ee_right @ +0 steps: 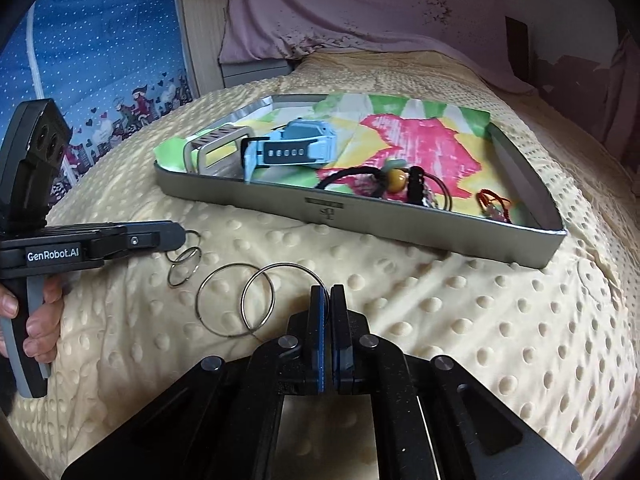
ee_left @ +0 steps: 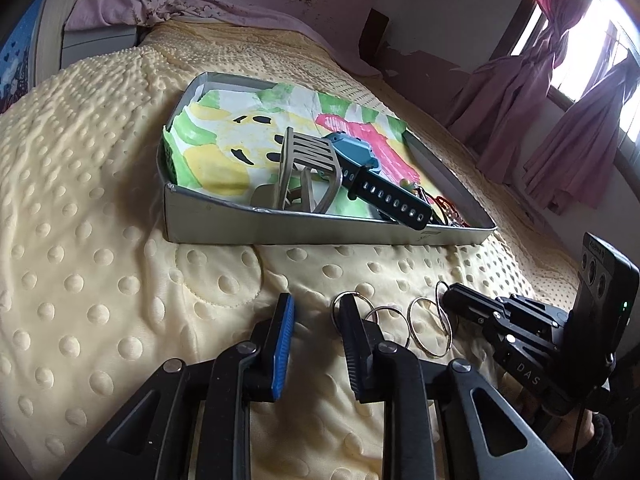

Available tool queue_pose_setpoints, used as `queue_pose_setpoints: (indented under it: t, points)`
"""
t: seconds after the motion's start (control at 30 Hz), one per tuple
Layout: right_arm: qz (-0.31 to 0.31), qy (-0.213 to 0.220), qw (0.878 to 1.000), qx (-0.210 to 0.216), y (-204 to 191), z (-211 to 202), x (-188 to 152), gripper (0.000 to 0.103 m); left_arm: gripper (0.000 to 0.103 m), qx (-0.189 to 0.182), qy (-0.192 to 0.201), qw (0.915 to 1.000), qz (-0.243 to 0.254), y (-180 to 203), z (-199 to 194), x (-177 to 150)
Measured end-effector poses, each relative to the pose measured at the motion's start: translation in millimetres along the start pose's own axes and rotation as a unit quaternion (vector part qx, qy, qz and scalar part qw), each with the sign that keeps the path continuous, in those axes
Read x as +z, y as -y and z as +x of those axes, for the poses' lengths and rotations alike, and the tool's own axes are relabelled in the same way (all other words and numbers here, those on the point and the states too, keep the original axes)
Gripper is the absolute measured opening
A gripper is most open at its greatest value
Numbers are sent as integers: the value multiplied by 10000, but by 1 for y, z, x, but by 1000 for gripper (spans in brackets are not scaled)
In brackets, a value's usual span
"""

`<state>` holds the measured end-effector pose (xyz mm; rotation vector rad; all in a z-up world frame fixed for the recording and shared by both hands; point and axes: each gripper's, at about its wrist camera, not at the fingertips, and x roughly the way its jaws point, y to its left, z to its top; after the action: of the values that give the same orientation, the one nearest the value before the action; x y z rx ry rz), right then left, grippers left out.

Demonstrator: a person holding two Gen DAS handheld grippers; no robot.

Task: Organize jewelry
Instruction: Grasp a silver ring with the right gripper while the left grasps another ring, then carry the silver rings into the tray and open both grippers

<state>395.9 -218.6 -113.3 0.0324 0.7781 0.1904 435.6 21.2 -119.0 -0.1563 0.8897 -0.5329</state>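
Pressed together on the rim of one thin silver wire ring (ee_right: 282, 300), my right gripper (ee_right: 327, 300) could let it slip onto the bumpy yellow blanket (ee_right: 460, 320) before the grey metal tray (ee_right: 400, 224), while my left gripper (ee_left: 316, 320) stands partly spread beside another ring (ee_left: 352, 300).

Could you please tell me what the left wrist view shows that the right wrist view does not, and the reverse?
Only the left wrist view shows the window with pink curtains. Only the right wrist view shows the blue patterned cloth and the hand gripping the left gripper. Both show the gray tray with the blue watch, the linked metal rings on the yellow blanket, and the right gripper shut on a ring.
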Motion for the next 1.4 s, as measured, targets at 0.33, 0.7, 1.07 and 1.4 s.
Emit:
queue_pose_setpoints:
  t: [0.33,0.7,1.07,1.4]
  points:
    - [92,16,9999,78,4,4,0,3,5,292,-22,9990,325,14,-1,-3]
    - [192,263,9994,152,10,-5,0,3,3,50,283,9996,56,22,-30,-16]
    - [199,815,9963,177,14,-29,4,3,3,-11,740,9972,84,49,-47,-7]
    - [132,1448,9893,82,21,-58,39,3,3,-147,1224,9924,18,69,-51,35]
